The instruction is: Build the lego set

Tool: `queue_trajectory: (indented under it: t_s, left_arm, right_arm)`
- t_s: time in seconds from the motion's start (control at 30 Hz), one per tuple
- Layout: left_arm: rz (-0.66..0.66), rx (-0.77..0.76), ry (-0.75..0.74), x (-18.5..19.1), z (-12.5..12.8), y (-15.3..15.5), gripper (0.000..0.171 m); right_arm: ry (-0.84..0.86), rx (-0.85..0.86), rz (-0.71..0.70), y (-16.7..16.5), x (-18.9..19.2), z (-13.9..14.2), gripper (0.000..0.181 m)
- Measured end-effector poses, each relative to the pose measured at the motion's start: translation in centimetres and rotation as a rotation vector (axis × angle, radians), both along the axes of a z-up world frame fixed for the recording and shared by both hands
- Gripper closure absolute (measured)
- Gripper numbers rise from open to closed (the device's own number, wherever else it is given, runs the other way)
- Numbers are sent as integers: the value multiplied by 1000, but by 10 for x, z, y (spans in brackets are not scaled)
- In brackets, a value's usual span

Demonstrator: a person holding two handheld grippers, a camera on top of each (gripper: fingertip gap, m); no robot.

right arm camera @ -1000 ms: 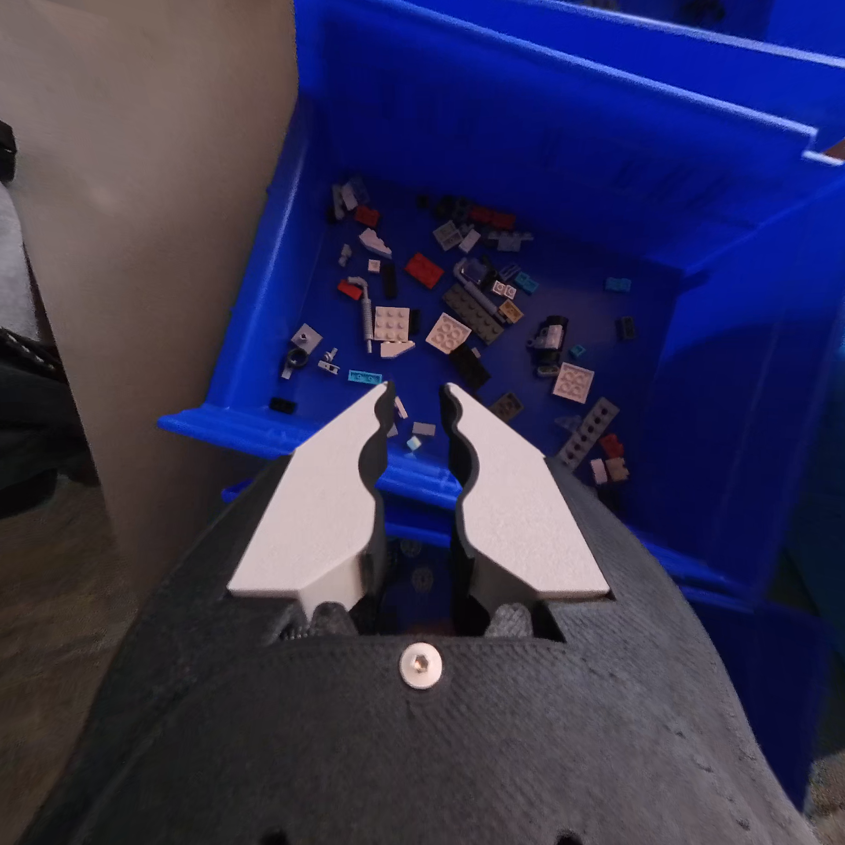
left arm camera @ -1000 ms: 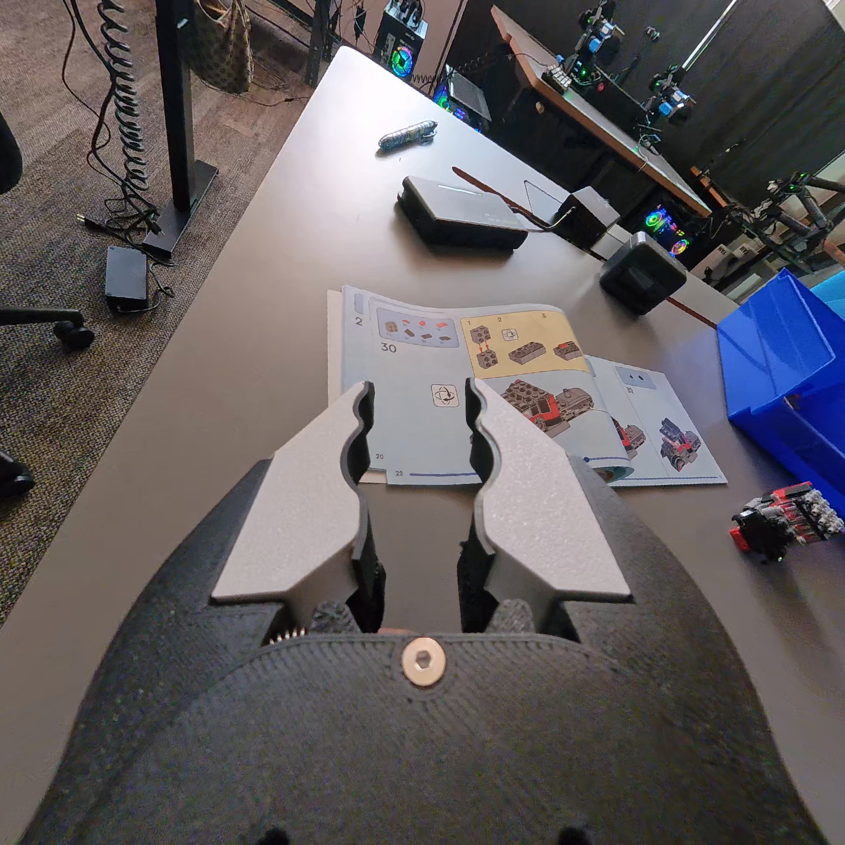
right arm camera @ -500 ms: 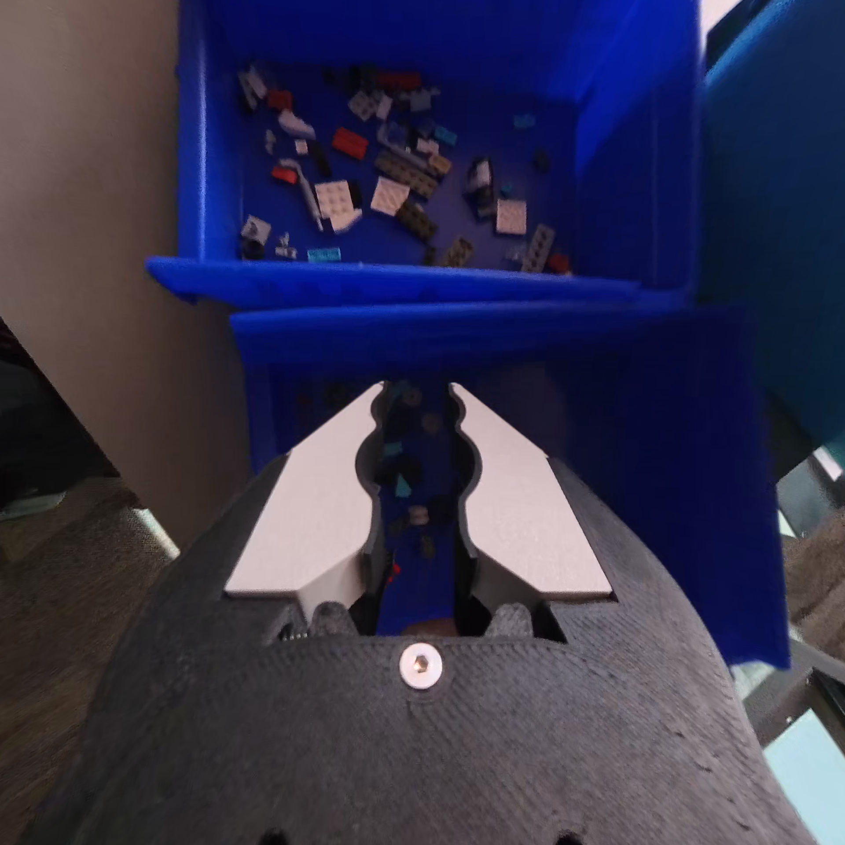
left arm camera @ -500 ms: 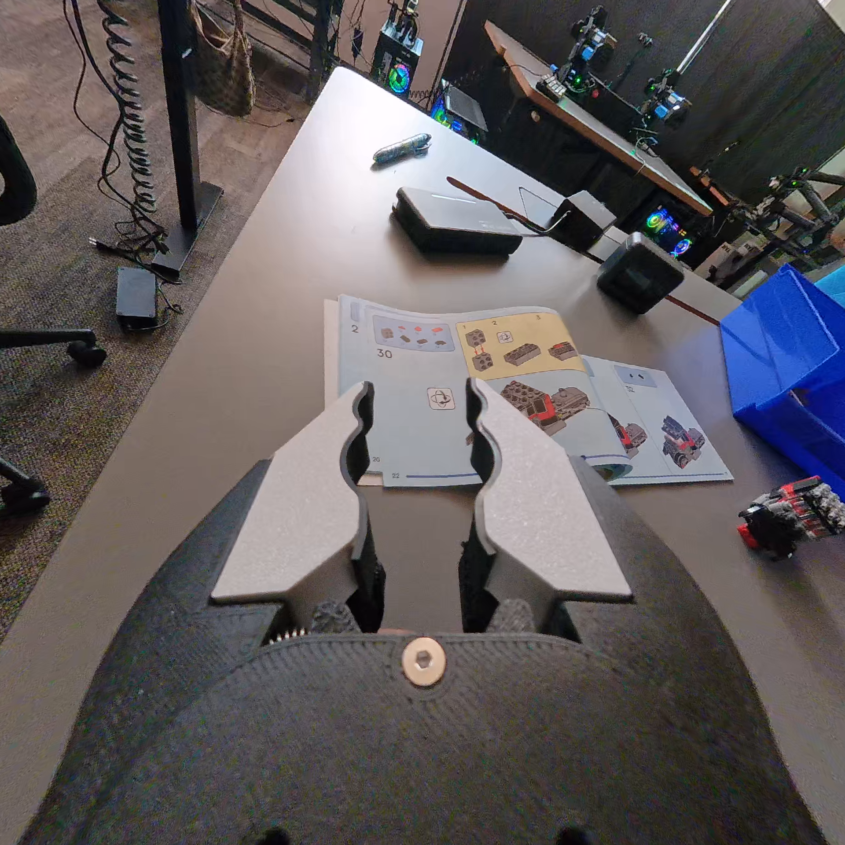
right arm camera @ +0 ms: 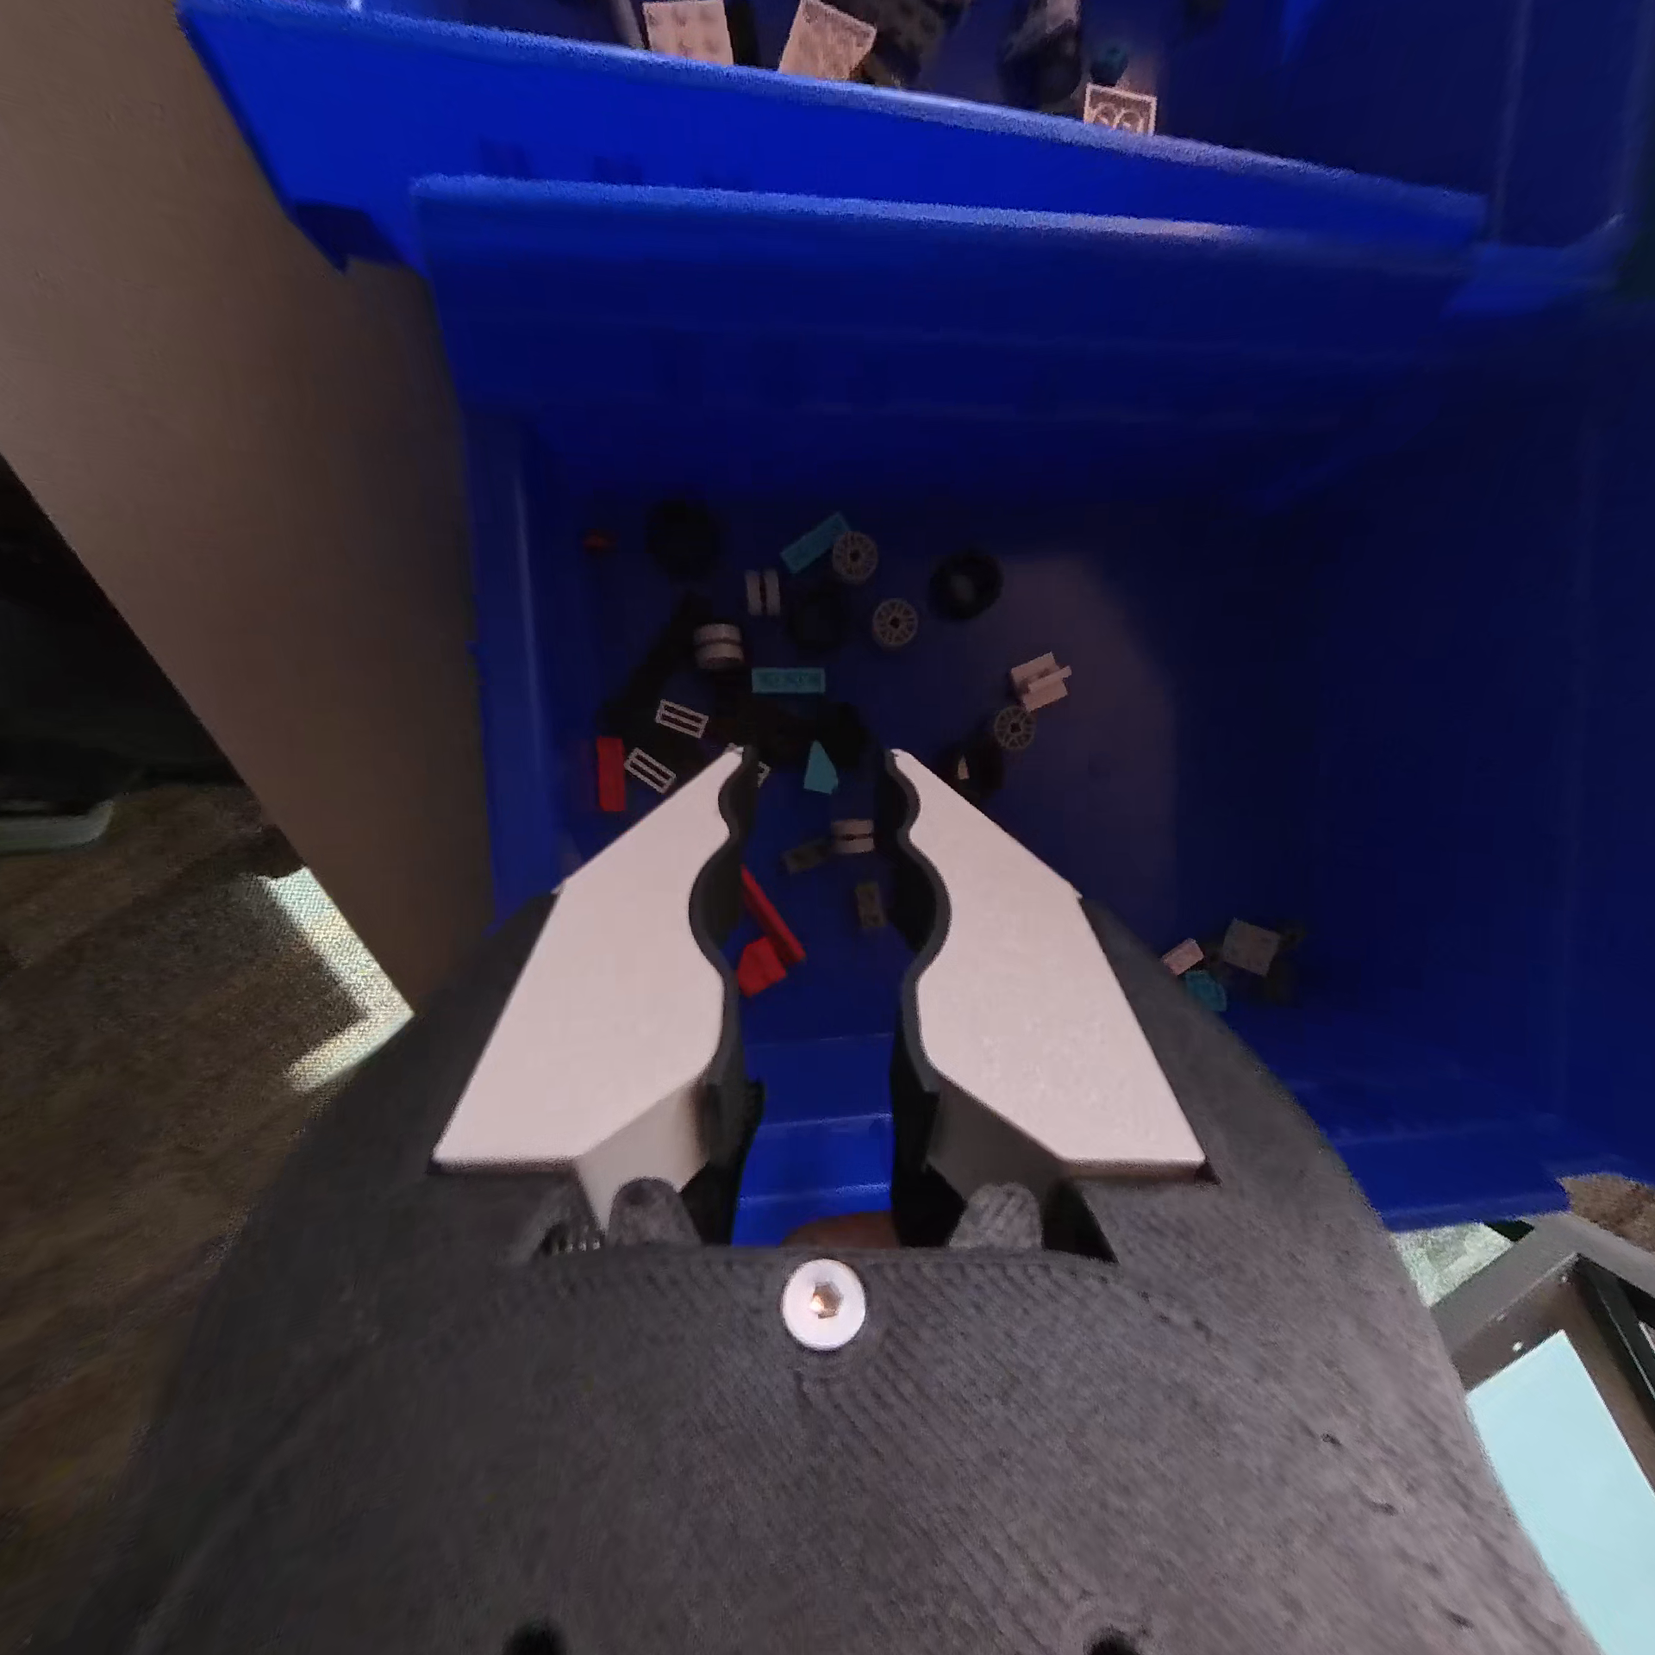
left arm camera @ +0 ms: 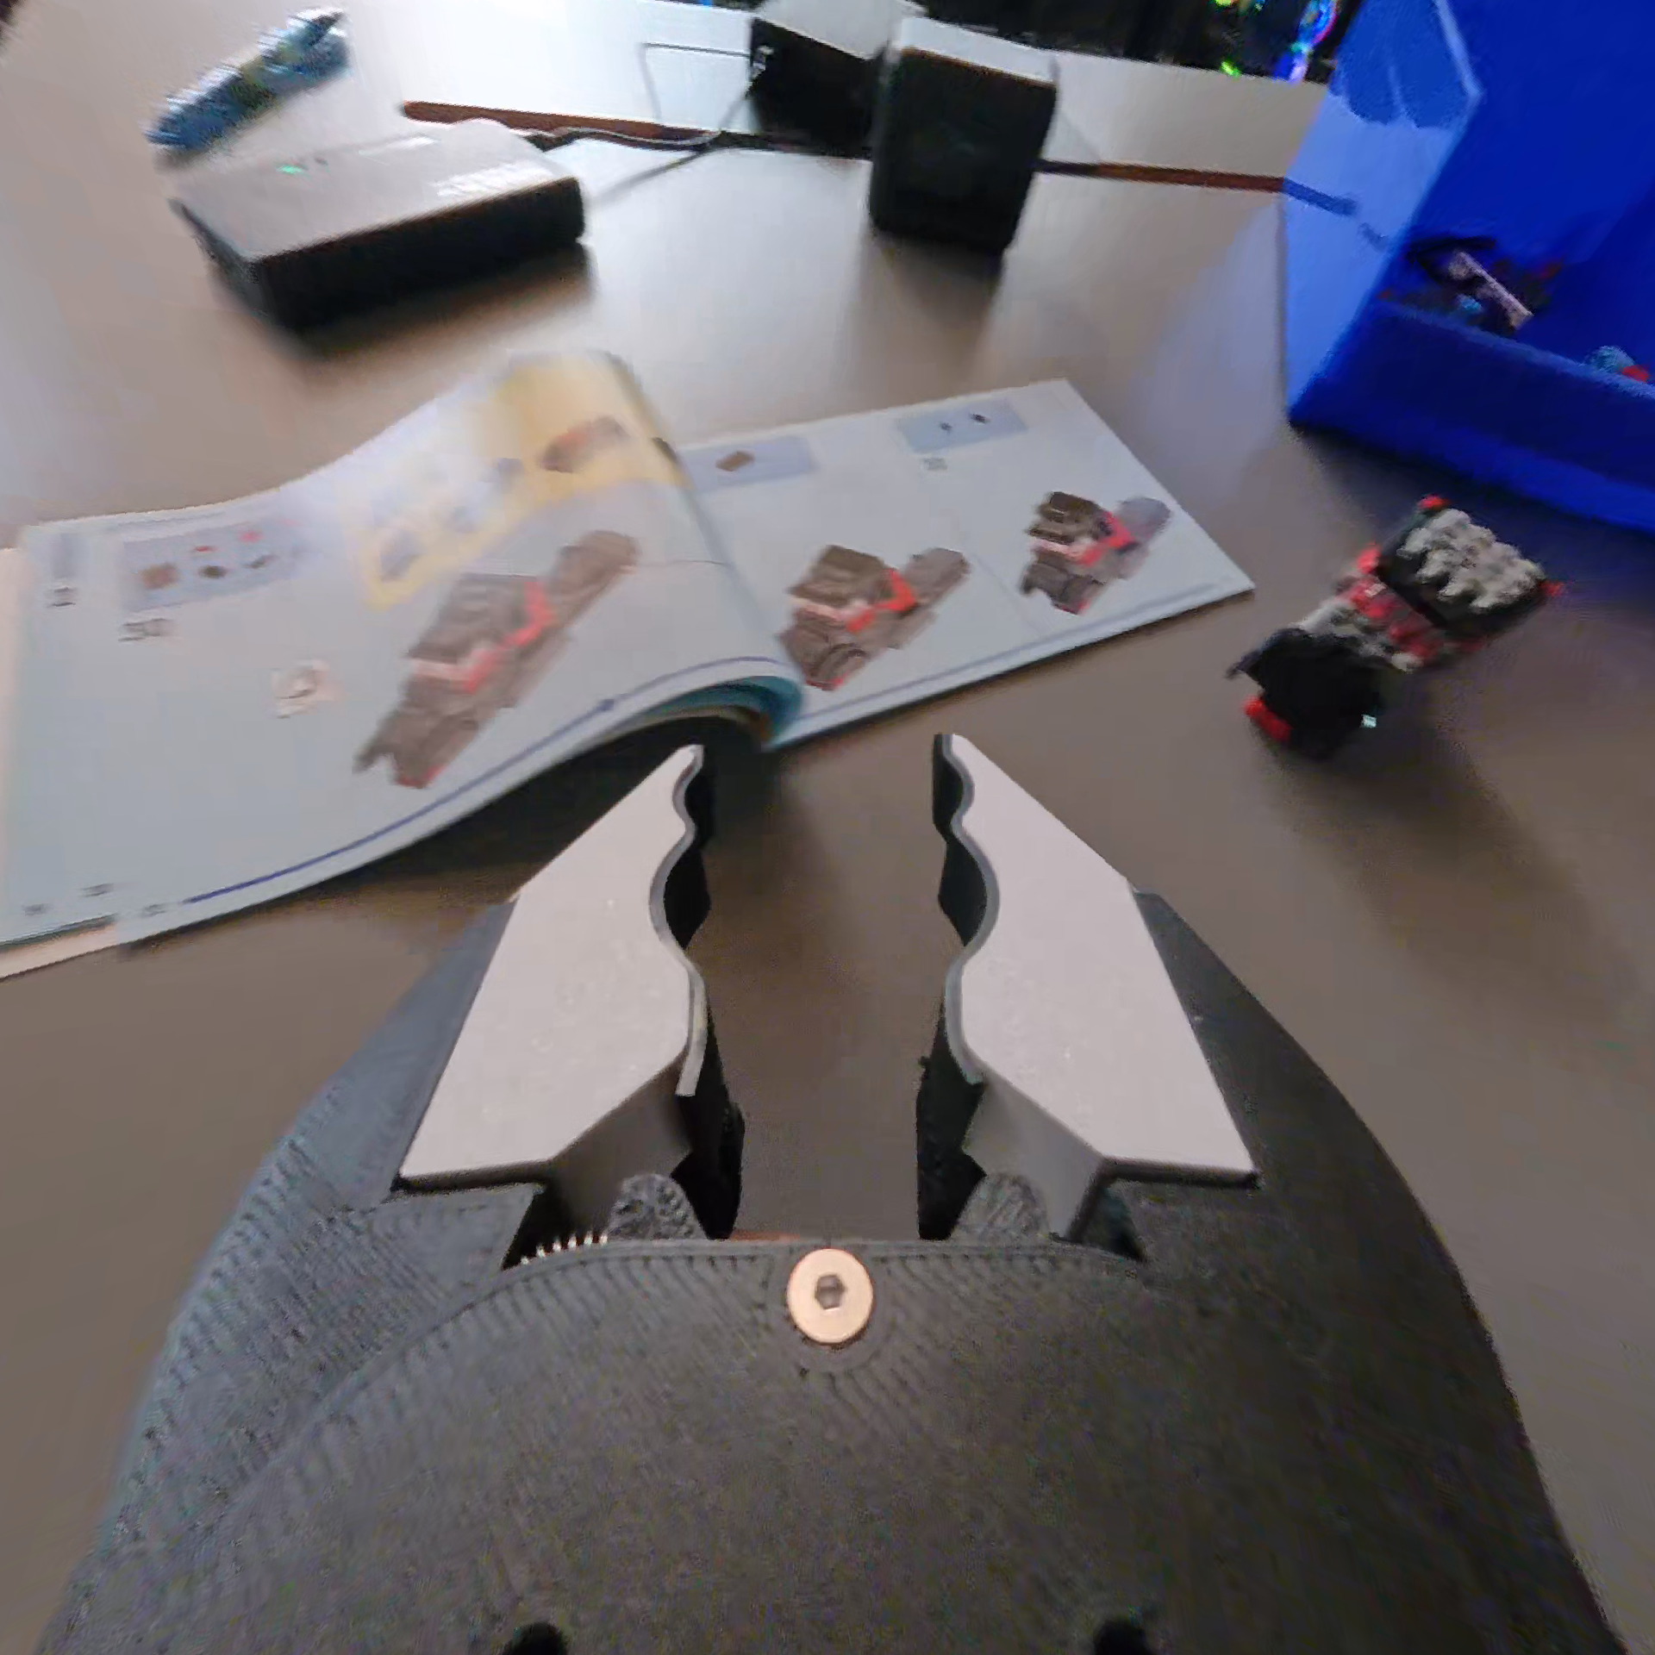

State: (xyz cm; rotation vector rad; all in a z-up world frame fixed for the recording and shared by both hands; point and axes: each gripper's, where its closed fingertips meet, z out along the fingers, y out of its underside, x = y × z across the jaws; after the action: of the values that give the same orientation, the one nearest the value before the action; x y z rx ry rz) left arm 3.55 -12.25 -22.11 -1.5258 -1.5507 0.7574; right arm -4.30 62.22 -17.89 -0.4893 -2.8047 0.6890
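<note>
Blue walls of the near bin (right arm camera: pixel 940 295) rose around the right gripper (right arm camera: pixel 817 761), which hung over it with jaws apart and nothing between them. Loose pieces (right arm camera: pixel 806 681) lay on the bin's floor under and beyond the fingertips: wheels, teal plates, red bits. A second bin (right arm camera: pixel 627 81) behind it held more pieces. Across the table (left arm camera: pixel 269 1119), the left gripper (left arm camera: pixel 817 761) was open and empty just before the manual (left arm camera: pixel 448 627). Right of the manual sat the half-built model (left arm camera: pixel 1397 636), near a bin (left arm camera: pixel 1451 412). Beyond the manual lay a black box (left arm camera: pixel 376 215).
</note>
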Motion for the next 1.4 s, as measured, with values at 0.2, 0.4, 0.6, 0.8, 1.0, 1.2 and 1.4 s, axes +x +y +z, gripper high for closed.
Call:
queue_trajectory:
  t_s: [0.2, 0.4, 0.6, 0.8, 1.0, 1.2, 1.4]
  left_arm:
    - [-44, -7, -58, -2, -11, 33, 121]
    - [-15, 51, -83, -4, -15, 28, 122]
    - [-42, 28, -125, -4, -22, 32, 122]
    - [-51, 55, -131, -5, -22, 31, 122]
    - [-52, 100, -120, -6, -20, 30, 122]
    - [-61, 108, -121, -6, -20, 31, 122]
    - [-60, 115, -113, -6, -19, 31, 123]
  right_arm:
    - [-31, 16, 114, -10, -2, -12, 153]
    - [-101, 67, 220, -33, 1, -36, 153]
    - [-160, 125, 247, -40, 6, -64, 156]
    - [-173, 133, 234, -39, 5, -67, 163]
    - [-82, 139, 128, -18, -25, -46, 163]
    - [-62, 150, 72, -8, -40, -46, 163]
    - [-32, 177, 65, -7, -46, -43, 157]
